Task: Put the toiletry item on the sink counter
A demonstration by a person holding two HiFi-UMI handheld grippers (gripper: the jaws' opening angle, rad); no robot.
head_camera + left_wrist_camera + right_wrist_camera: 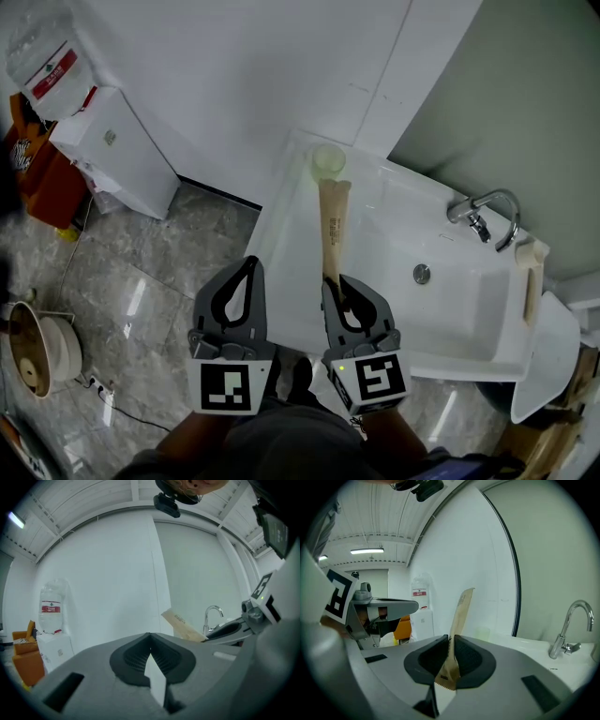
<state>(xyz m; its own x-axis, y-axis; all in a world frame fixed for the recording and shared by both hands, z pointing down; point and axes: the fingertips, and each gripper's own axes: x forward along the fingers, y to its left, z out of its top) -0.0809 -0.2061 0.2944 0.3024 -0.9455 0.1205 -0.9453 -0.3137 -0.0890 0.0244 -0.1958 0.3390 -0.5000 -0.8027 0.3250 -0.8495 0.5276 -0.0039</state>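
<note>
While the right gripper (334, 281) pinches its near end, the brown paper packet (333, 225) reaches out over the white surface (281, 239) beside the basin (450, 309). In the right gripper view the packet (459, 616) stands clamped between the two dark jaws of the right gripper (451, 641), its serrated lower edge poking out below them and its long body slanting up and away. Seen from the head view, its far end lies just short of a pale cup (329, 160) that stands at the back of the surface; whether the packet touches the surface cannot be told.

Just left of it, the left gripper (251, 265) hangs near the surface's left edge. In its own view the left gripper (150, 635) has its jaws pressed together at the tips with nothing between them.

Further right, a curved faucet (487, 211) stands behind the basin, with the drain (423, 274) below it. A water bottle (42, 56) stands far left by the wall.
</note>
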